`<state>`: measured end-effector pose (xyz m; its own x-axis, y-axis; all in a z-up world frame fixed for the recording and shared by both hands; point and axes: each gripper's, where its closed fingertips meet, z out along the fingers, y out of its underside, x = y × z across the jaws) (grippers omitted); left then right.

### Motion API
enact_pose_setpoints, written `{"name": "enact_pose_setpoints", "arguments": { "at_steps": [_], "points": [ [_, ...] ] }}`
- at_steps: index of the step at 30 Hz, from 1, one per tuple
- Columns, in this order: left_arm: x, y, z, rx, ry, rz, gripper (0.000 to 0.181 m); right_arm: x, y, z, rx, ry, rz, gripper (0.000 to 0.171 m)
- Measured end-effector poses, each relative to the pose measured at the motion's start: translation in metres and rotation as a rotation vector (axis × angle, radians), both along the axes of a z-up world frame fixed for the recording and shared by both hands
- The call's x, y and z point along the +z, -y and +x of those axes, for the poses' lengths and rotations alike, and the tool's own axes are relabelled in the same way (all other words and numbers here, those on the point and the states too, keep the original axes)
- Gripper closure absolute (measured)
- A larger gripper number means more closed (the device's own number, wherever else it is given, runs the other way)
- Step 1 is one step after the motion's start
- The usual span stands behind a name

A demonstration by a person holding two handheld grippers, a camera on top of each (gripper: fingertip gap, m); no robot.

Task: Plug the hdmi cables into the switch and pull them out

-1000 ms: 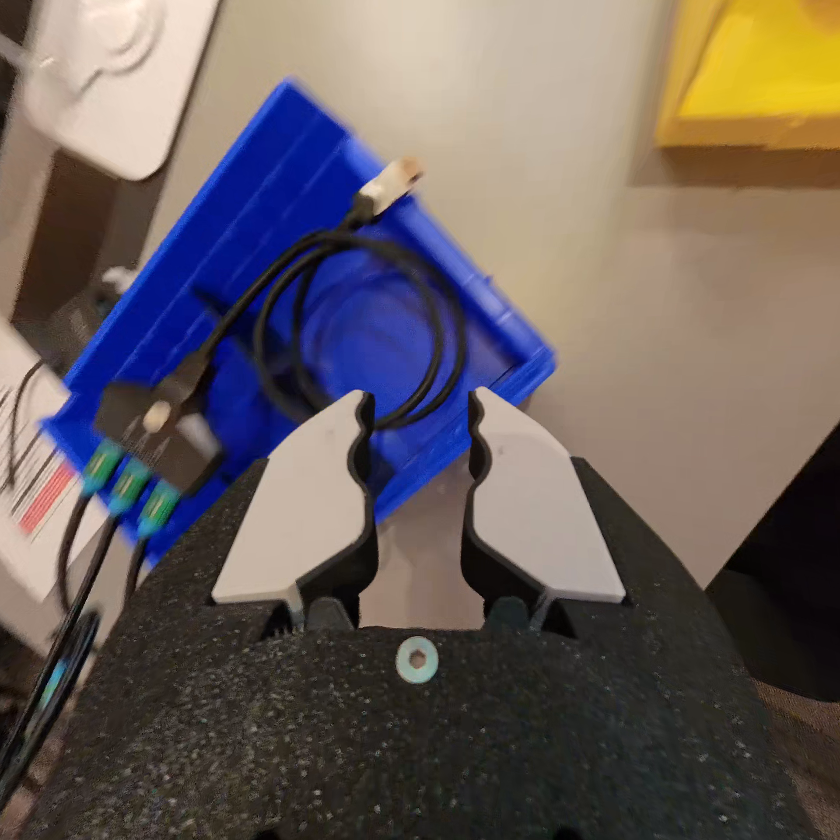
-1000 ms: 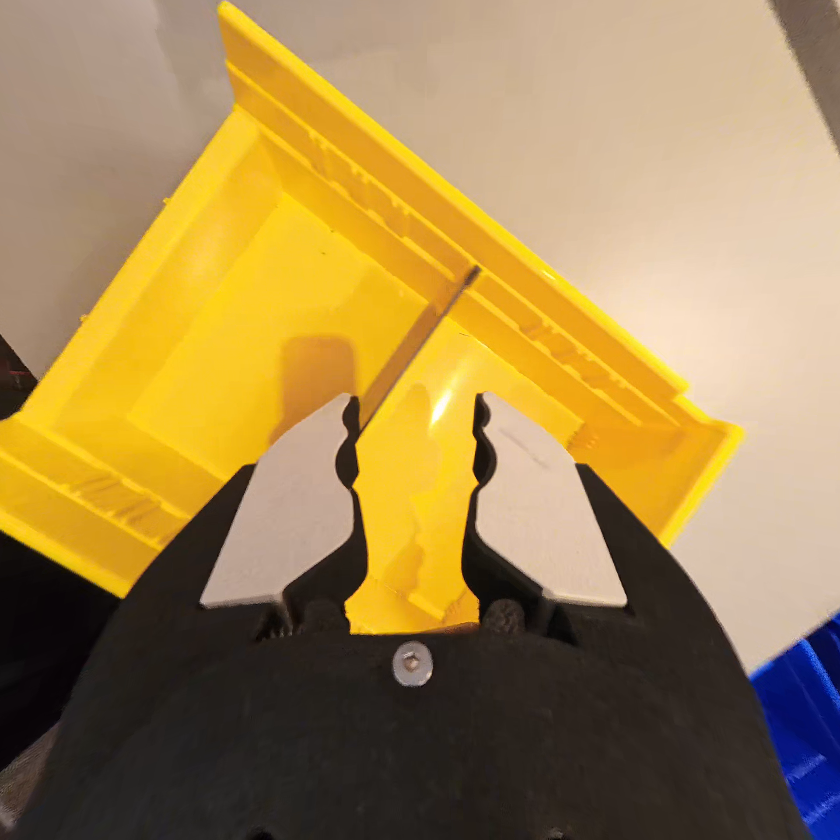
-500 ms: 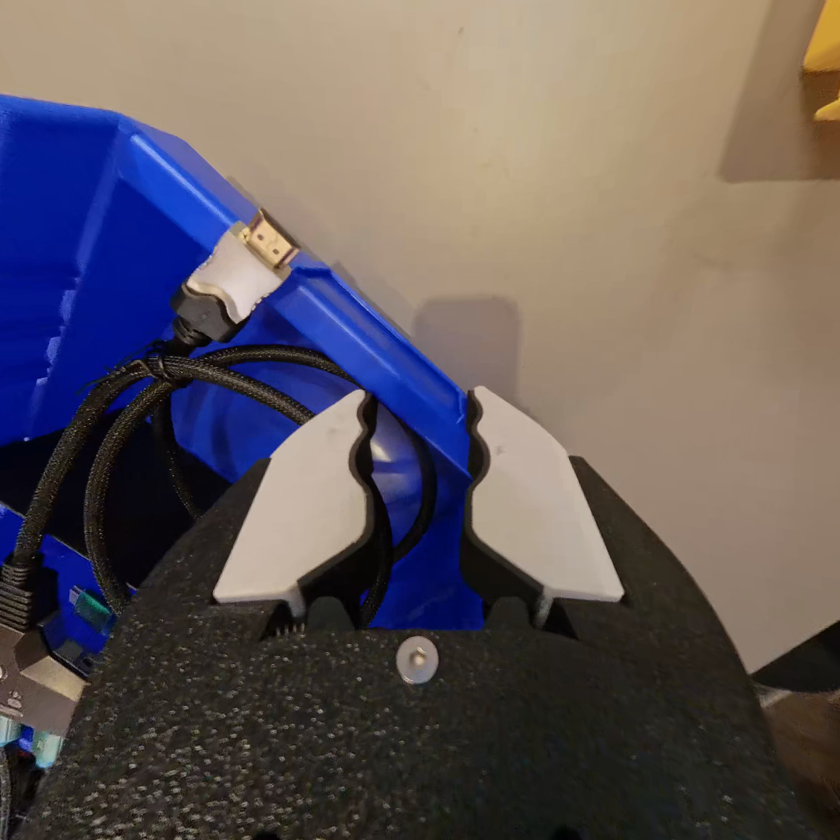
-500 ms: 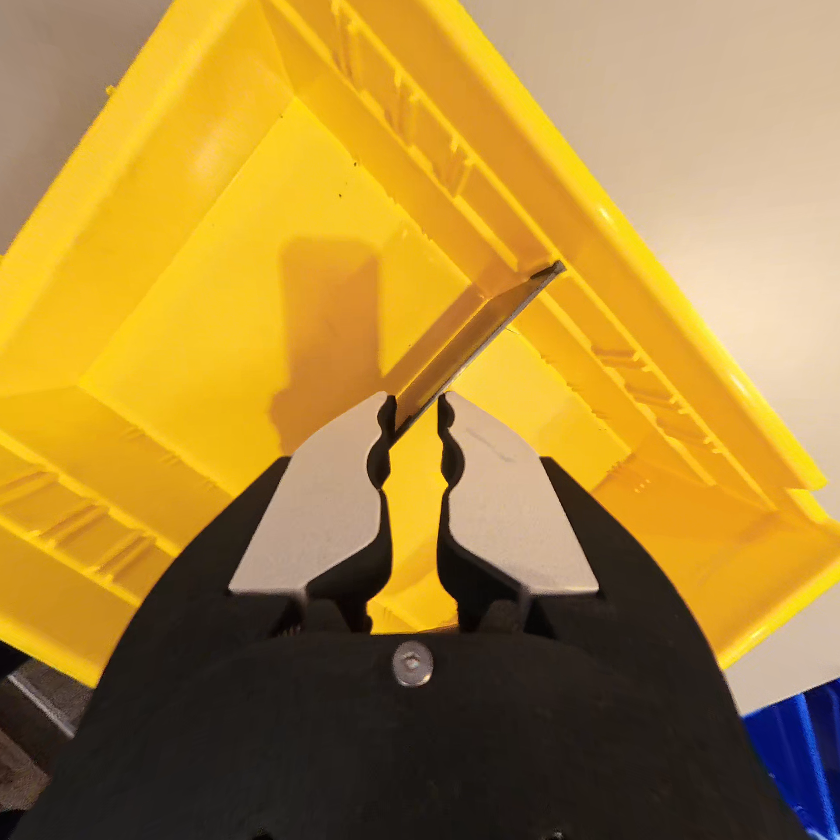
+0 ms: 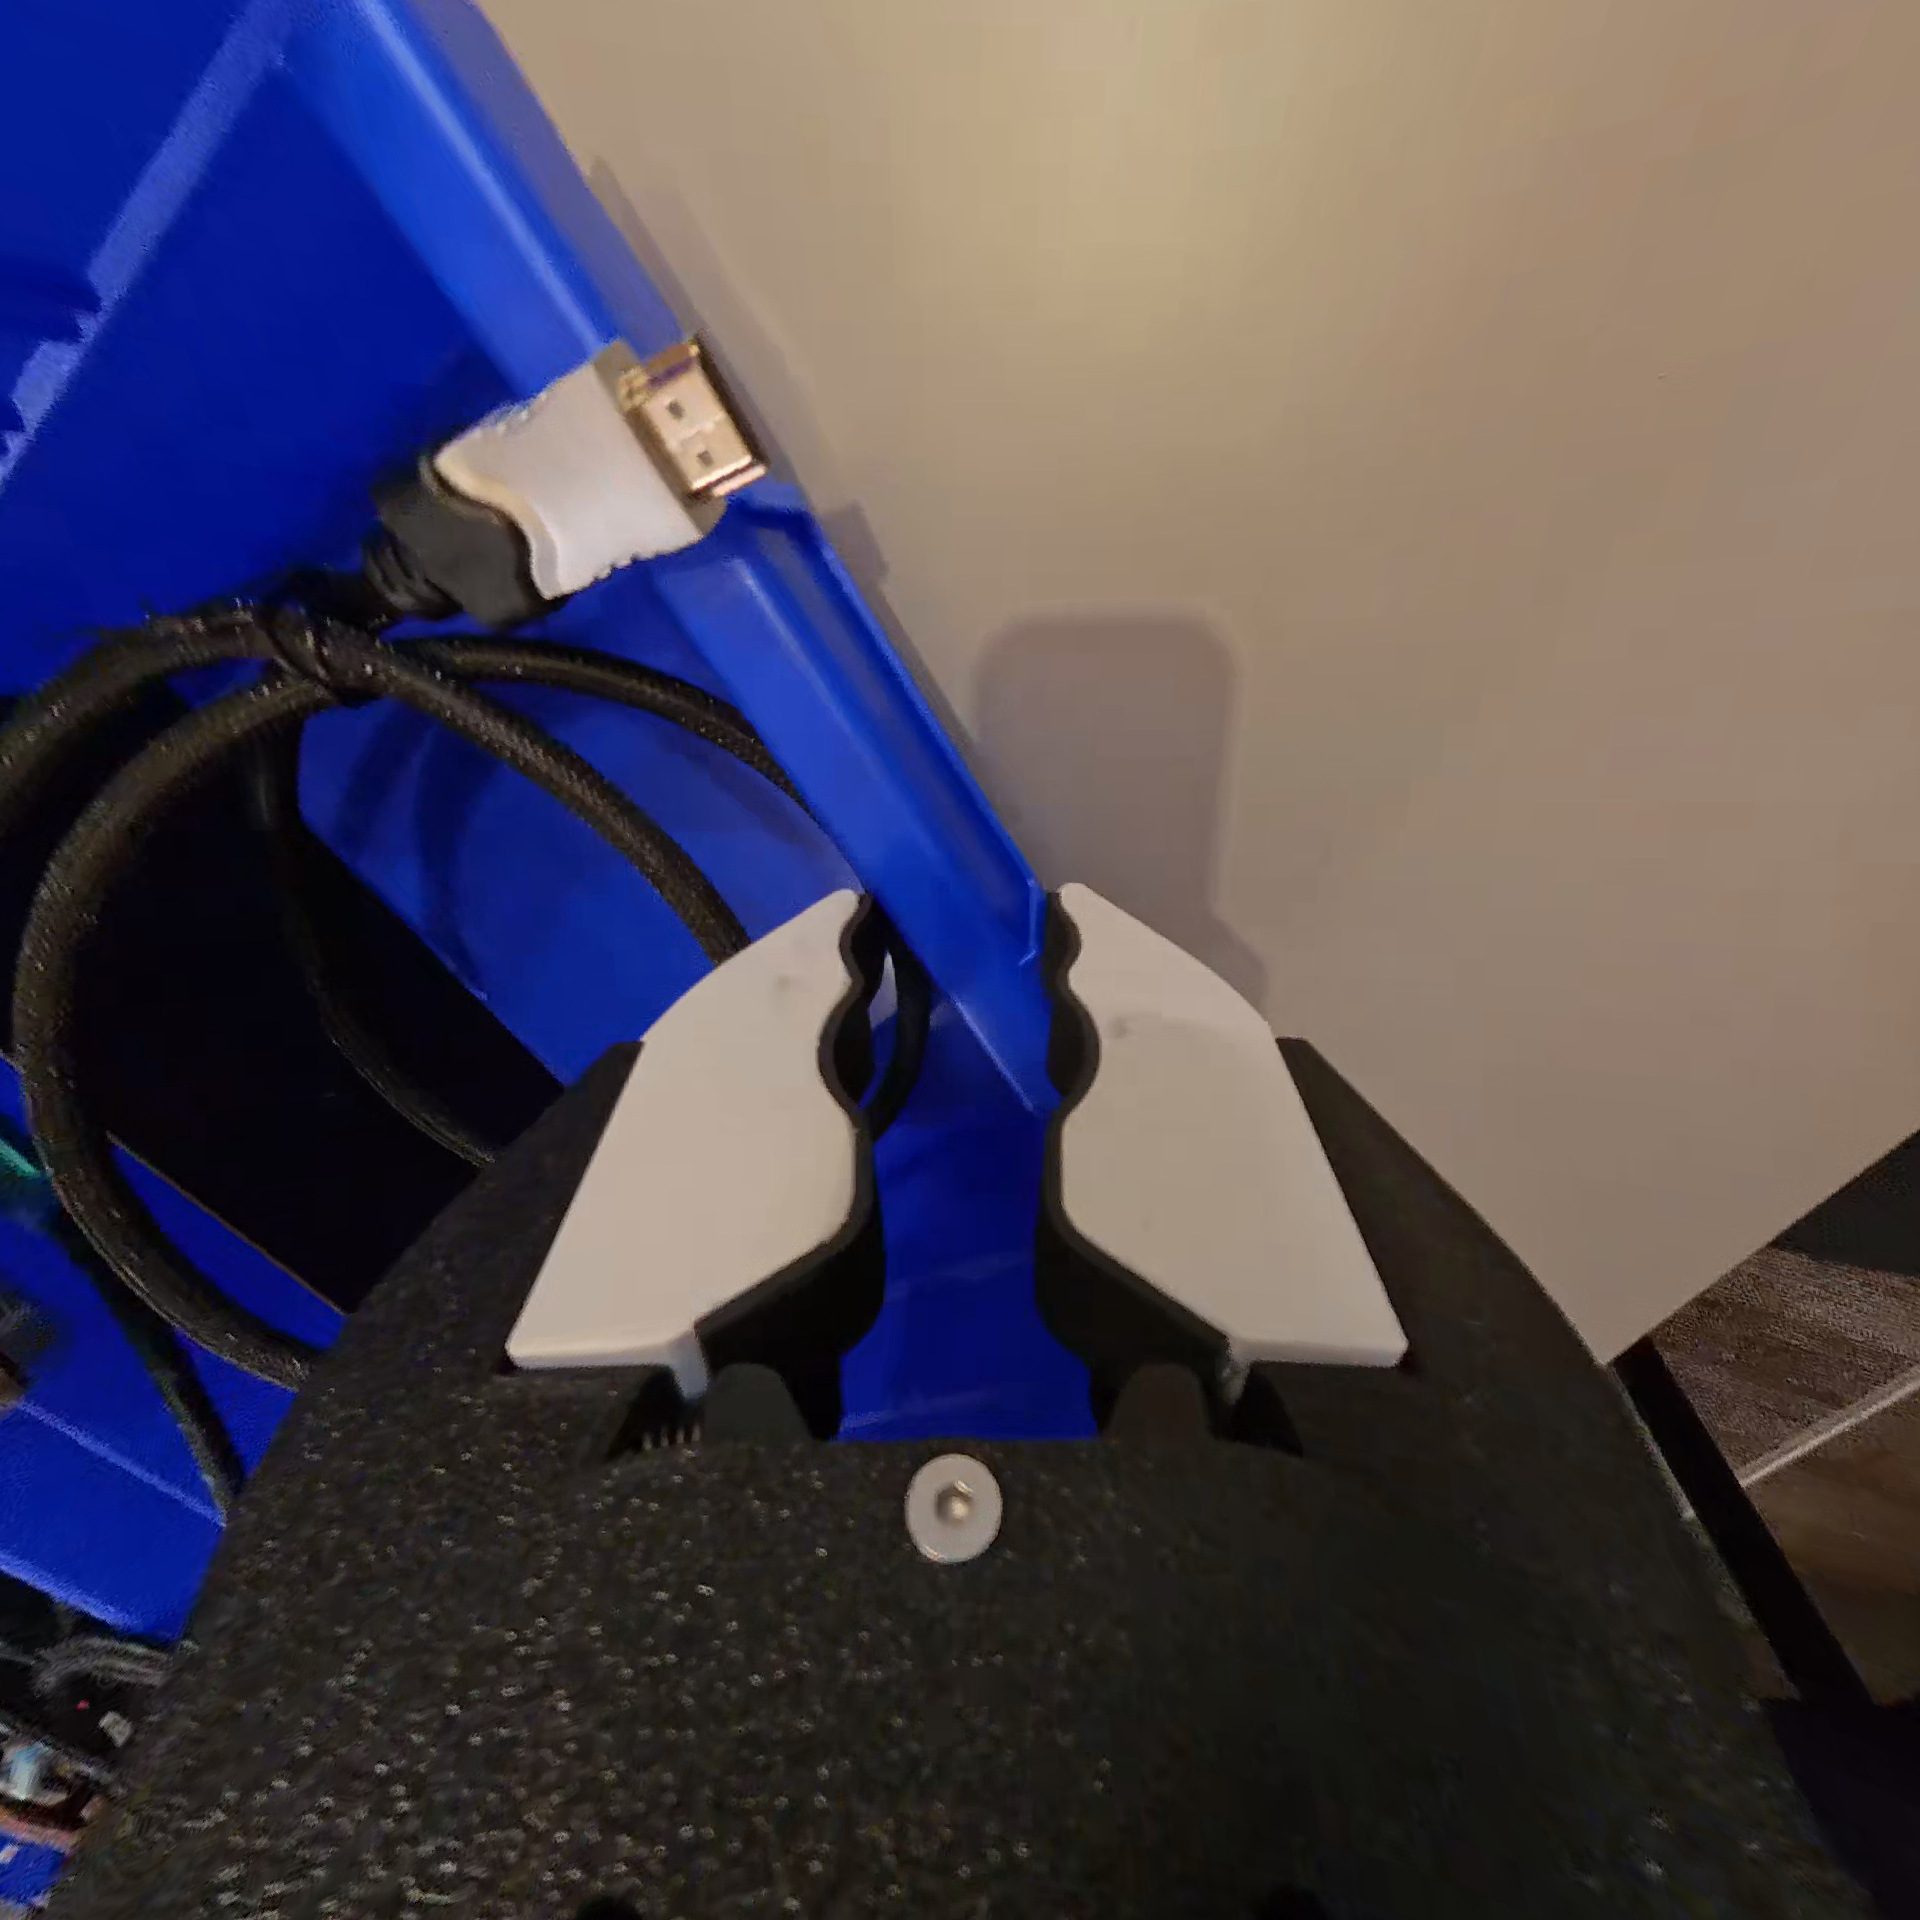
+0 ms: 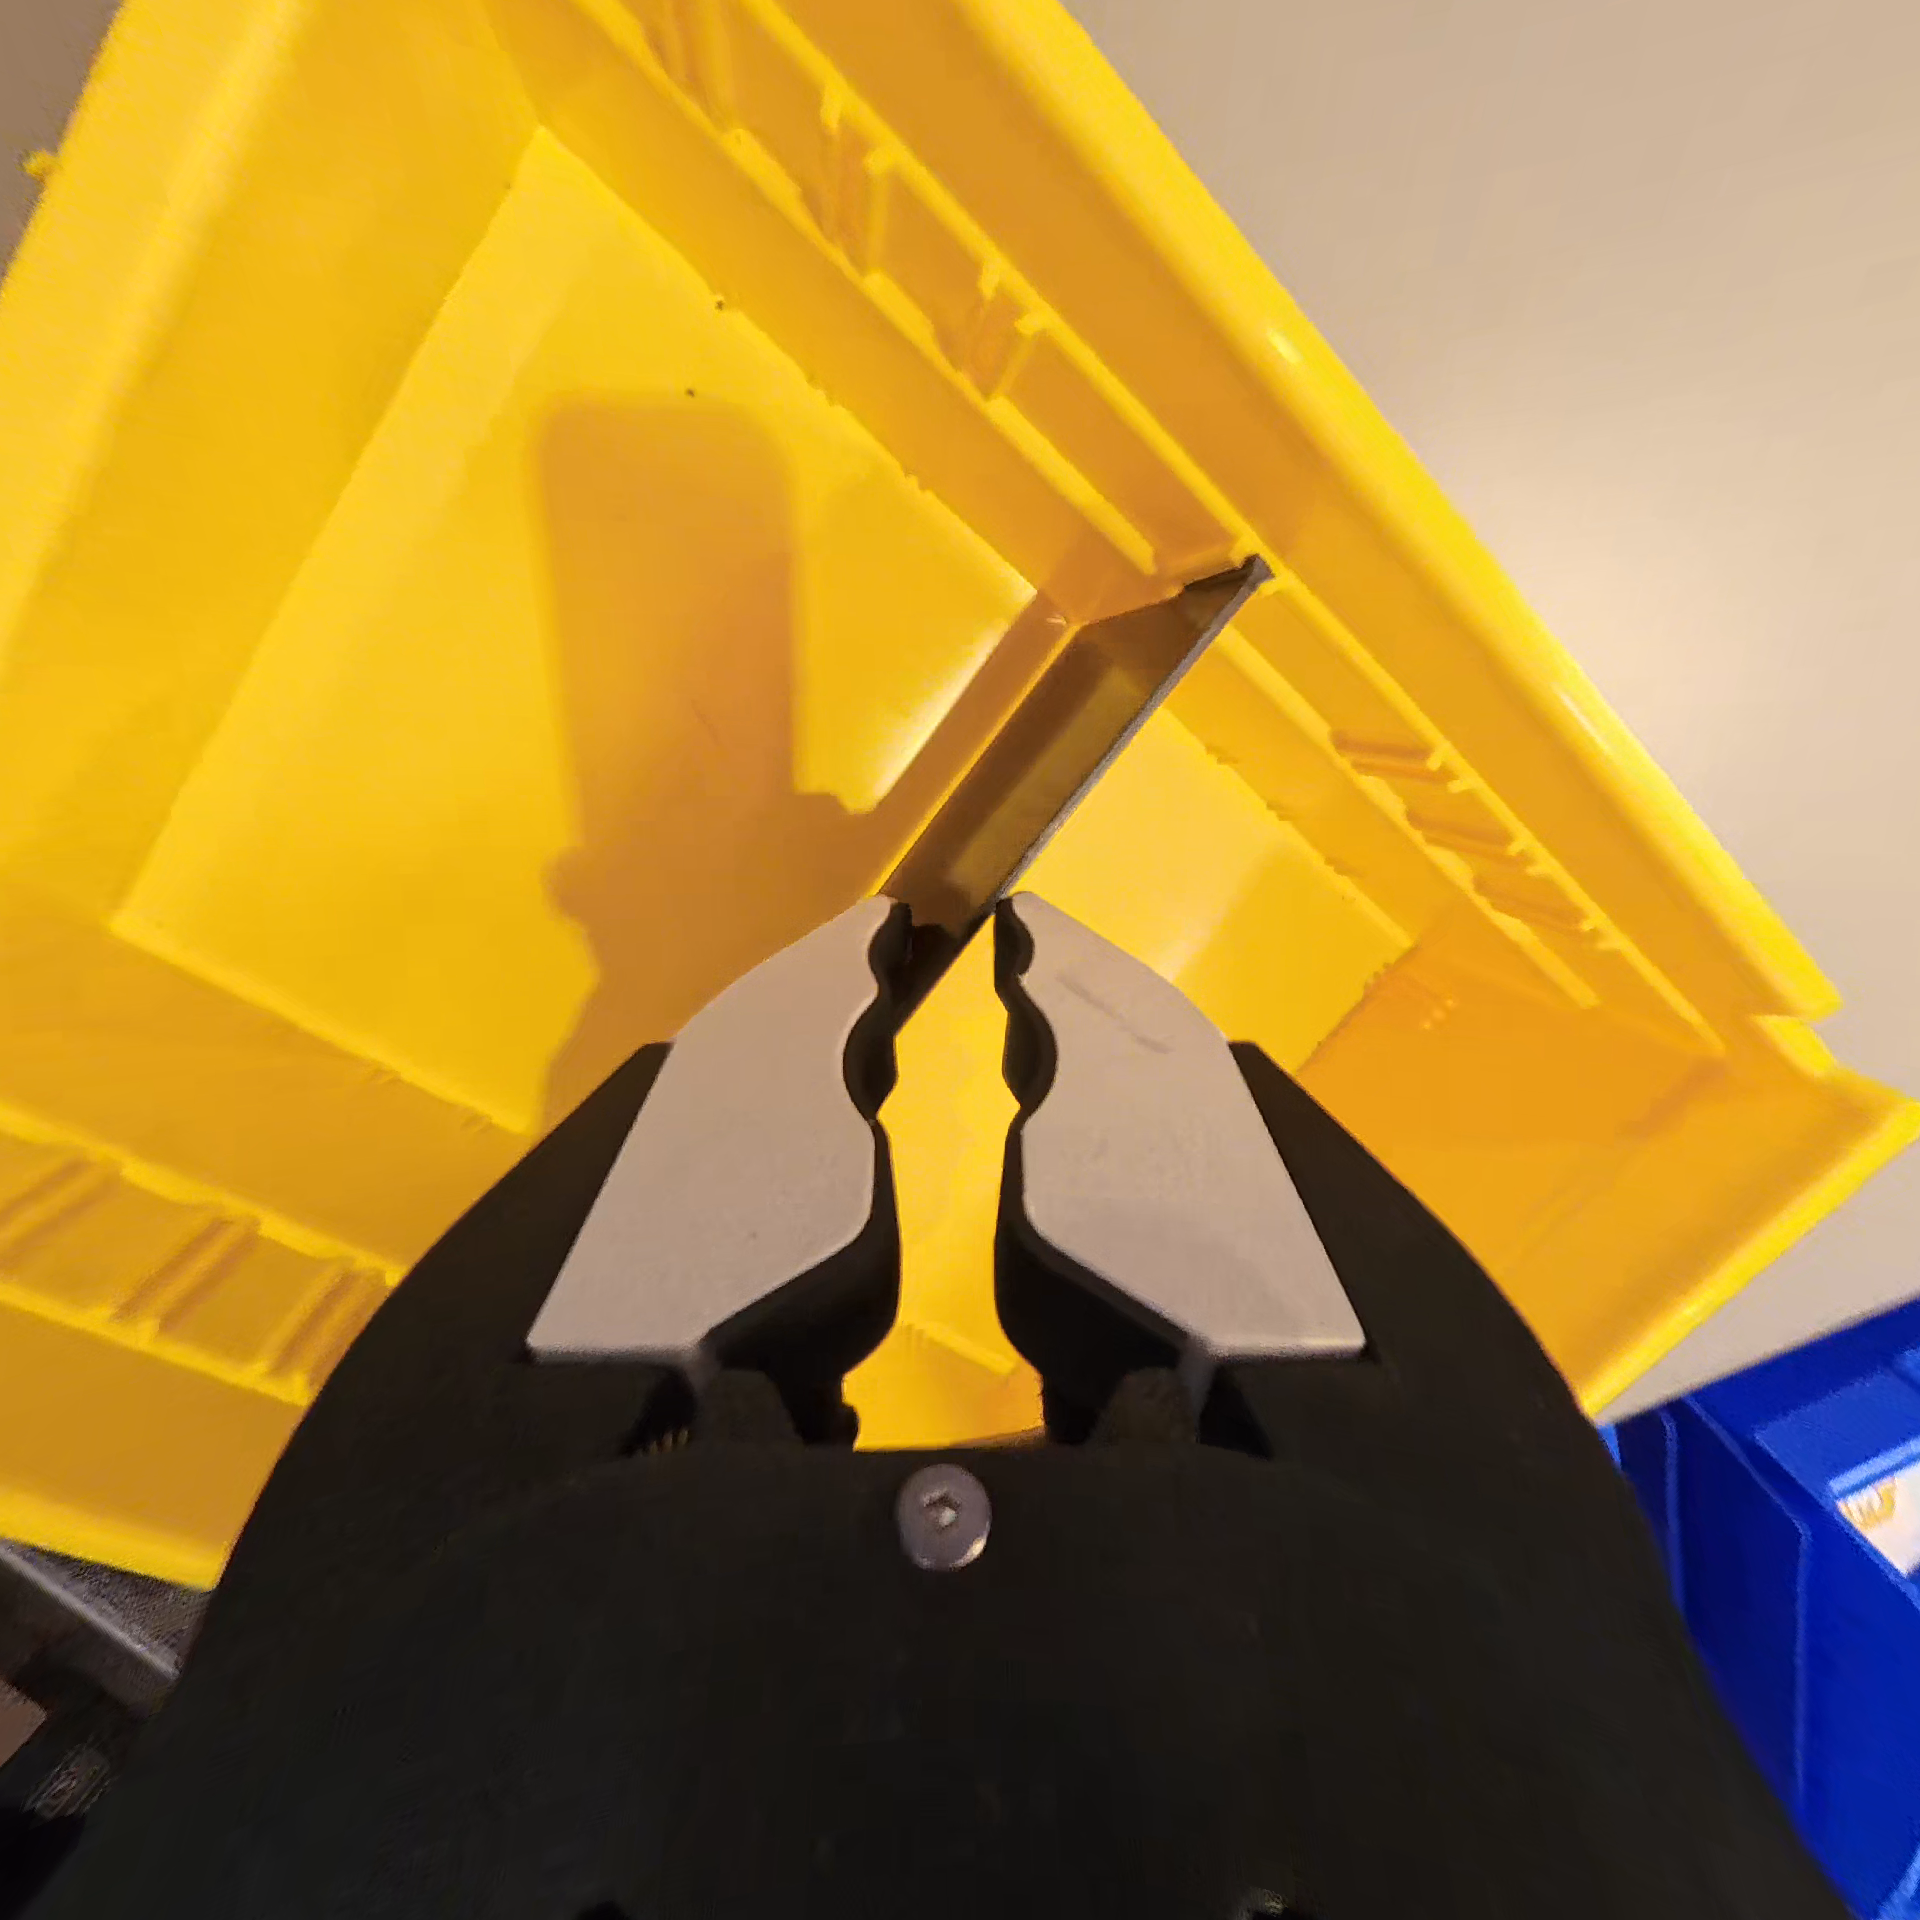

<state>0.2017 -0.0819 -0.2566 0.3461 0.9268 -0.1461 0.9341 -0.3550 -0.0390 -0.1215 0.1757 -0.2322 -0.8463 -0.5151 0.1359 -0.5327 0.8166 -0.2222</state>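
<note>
In the left wrist view a coiled black braided HDMI cable lies in a blue bin. Its grey plug with a gold tip rests on the bin's rim. My left gripper straddles the bin's near wall, its jaws narrowed onto the wall, with a loop of the cable by the left finger. The switch does not show clearly. In the right wrist view my right gripper is closed on the near end of a thin dark divider inside an empty yellow bin.
Both bins stand on a beige tabletop. The table's edge and a dark floor show at the lower right of the left wrist view. The blue bin's corner, with a label, sits just right of the yellow bin.
My left gripper has moved in onto the blue bin's wall and narrowed a little. My right gripper has dropped into the yellow bin and closed from wide open onto the divider.
</note>
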Motion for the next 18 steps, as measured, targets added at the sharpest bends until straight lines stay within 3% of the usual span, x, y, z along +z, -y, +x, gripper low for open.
{"name": "enact_pose_setpoints", "arguments": {
  "at_steps": [1,6,12,15,18],
  "points": [
    [0.001,0.002,0.008,0.012,-0.002,-0.004,0.152,0.000,-0.003,-0.005,-0.014,-0.022,0.007,0.156],
    [0.020,0.007,0.019,0.059,-0.104,-0.044,0.151,0.018,-0.003,-0.006,-0.077,-0.080,-0.054,0.152],
    [0.018,0.003,0.001,0.063,-0.146,-0.053,0.151,0.036,0.010,0.068,0.012,0.083,-0.177,0.140],
    [0.008,0.006,-0.007,0.077,-0.134,-0.062,0.151,0.020,0.010,0.115,0.073,0.195,-0.130,0.133],
    [-0.001,0.011,-0.009,0.086,-0.113,-0.090,0.154,-0.011,0.002,0.134,0.125,0.147,-0.020,0.122]
  ]
}}
